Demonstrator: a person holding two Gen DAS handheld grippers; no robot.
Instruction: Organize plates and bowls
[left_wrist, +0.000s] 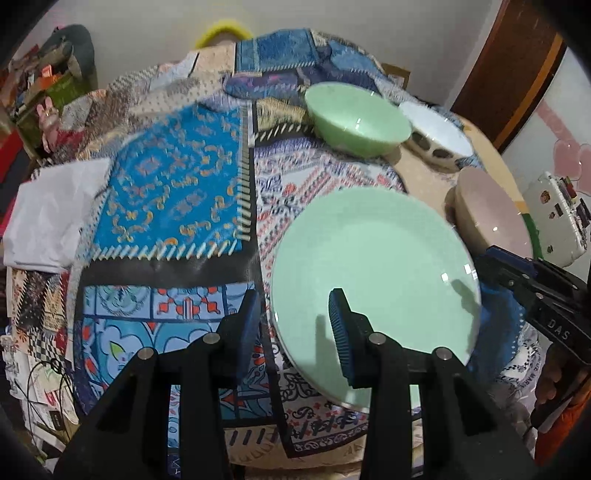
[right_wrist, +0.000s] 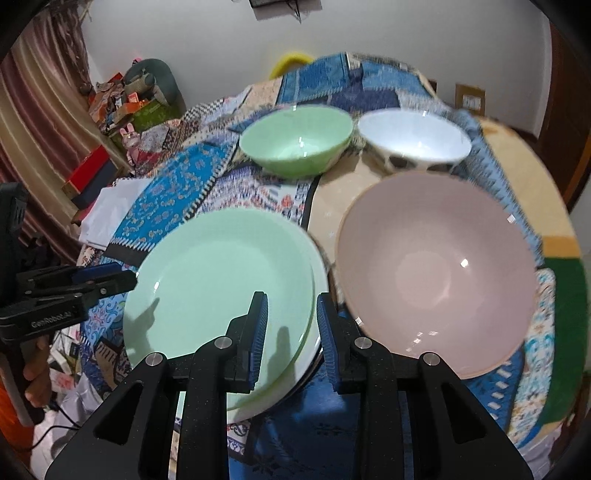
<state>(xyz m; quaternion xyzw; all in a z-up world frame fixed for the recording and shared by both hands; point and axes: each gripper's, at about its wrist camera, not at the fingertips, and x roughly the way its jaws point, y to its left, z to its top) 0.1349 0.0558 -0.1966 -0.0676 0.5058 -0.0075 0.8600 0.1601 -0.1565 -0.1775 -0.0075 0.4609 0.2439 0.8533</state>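
A green plate (left_wrist: 373, 273) lies on the patchwork cloth; in the right wrist view the green plate (right_wrist: 221, 284) sits on a white plate (right_wrist: 314, 354). My left gripper (left_wrist: 295, 325) is open, its jaws straddling the plate's left rim without closing on it. My right gripper (right_wrist: 291, 339) is open, its jaws either side of the plates' right rim. A pink bowl (right_wrist: 436, 273) stands just right of the plates. A green bowl (right_wrist: 295, 138) and a white spotted bowl (right_wrist: 413, 140) stand at the back.
The round table (right_wrist: 561, 243) is covered by a patchwork cloth (left_wrist: 173, 192). White folded fabric (left_wrist: 51, 214) lies at the left edge. Clutter (right_wrist: 125, 103) stands beyond the table on the left. A white case (left_wrist: 557, 218) lies to the right.
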